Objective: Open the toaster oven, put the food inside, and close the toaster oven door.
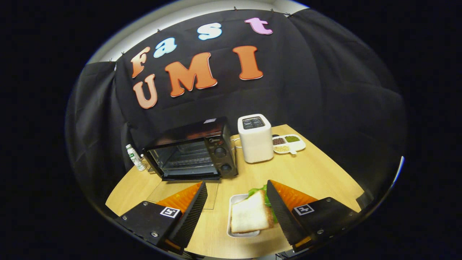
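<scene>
- The sandwich (pixel 251 215) is seen lying on a small white tray (pixel 231 216) near the table's (pixel 317 173) front edge; white bread is turned upward and green lettuce is poking out at the far side
- It is placed between the fingers, close against the right finger (pixel 279 213); whether that finger is touching it cannot be told
- The gripper (pixel 235 211) is held spread wide and released; nothing is pressed by both fingers; the left finger (pixel 191 213) is kept well apart from the sandwich
- The toaster oven (pixel 193 151) is found beyond the fingers, toward the table's back left; its door (pixel 182 191) is dropped fully open and laid flat toward the front, just ahead of the left finger; wire racks are shown inside, two knobs on its right panel
- A white pop-up toaster (pixel 255 138) is stood just beside the oven's right side
- A white divided dish (pixel 289 143) with grains or beans is set near the table's back edge, right of the toaster
- A small bottle (pixel 134 157) is stood at the table's left edge, beside the oven
</scene>
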Demonstrator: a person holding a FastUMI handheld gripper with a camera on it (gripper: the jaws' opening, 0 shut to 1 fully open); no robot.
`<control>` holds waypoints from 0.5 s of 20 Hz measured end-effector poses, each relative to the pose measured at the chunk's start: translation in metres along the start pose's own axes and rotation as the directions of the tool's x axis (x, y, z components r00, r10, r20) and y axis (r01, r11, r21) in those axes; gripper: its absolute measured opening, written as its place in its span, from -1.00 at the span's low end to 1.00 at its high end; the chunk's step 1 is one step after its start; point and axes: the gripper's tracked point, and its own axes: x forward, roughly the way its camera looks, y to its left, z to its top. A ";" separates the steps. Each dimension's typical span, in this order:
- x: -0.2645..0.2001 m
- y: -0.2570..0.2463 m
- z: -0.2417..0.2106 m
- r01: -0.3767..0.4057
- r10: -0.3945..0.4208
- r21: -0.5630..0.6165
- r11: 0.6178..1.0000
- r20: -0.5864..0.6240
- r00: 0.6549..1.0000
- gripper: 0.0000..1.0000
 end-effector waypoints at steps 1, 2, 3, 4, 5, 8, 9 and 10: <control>0.000 -0.007 -0.005 0.004 -0.003 0.016 1.000 -0.020 1.000 0.97; 0.002 -0.015 -0.009 0.008 -0.007 0.032 0.999 -0.038 0.999 0.97; 0.003 -0.022 -0.017 0.012 -0.010 0.044 0.999 -0.061 0.998 0.97; 0.005 -0.029 -0.024 0.018 -0.014 0.056 0.998 -0.082 0.997 0.97; 0.007 -0.034 -0.033 0.020 -0.012 0.067 0.998 -0.104 0.994 0.97; 0.012 -0.033 -0.054 -0.014 0.034 0.114 0.993 -0.174 0.984 0.97; 0.013 -0.033 -0.058 -0.030 0.056 0.135 0.990 -0.192 0.980 0.96; 0.014 -0.032 -0.062 -0.045 0.078 0.158 0.986 -0.212 0.974 0.95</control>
